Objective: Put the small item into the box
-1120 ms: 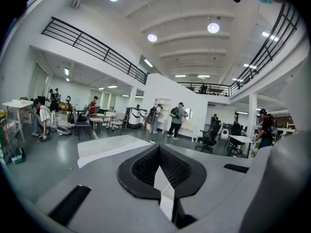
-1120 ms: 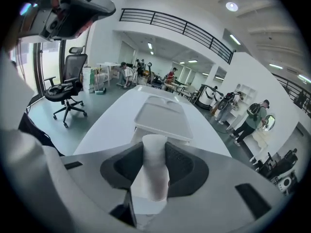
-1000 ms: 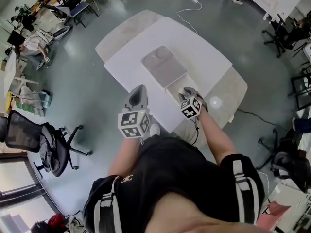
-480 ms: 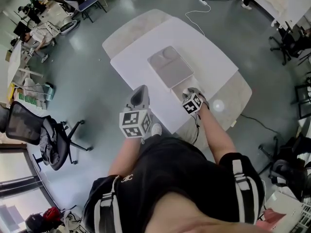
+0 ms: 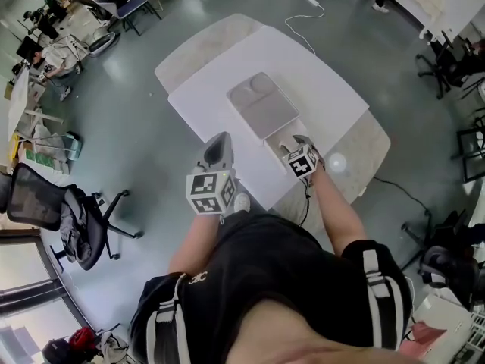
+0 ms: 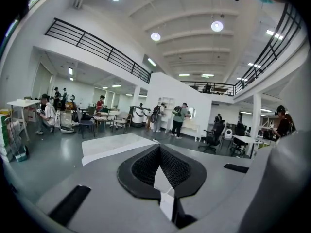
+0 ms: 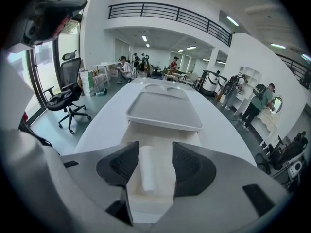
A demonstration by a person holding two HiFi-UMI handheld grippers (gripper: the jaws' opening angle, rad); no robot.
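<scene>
A small white cylindrical item [image 7: 147,168] lies inside a shallow cream box [image 7: 161,139] on the white table [image 5: 318,82]. My right gripper [image 7: 154,153] straddles it; the jaws are opening and the pads stand clear of the item on both sides. In the head view the right gripper [image 5: 297,147] hovers over the box [image 5: 279,139], just in front of the grey tray. My left gripper [image 5: 216,152] hangs off the table's near left edge. It is shut with nothing in it [image 6: 159,152] and points out across the room.
A grey tray [image 7: 165,110] sits just beyond the box, toward mid-table [image 5: 262,105]. An office chair [image 5: 53,211] stands on the floor at the left. A white cable [image 5: 297,17] trails past the table's far edge. People and desks fill the hall behind.
The right gripper has edged slightly toward the tray, over the small box. The left gripper has kept its place.
</scene>
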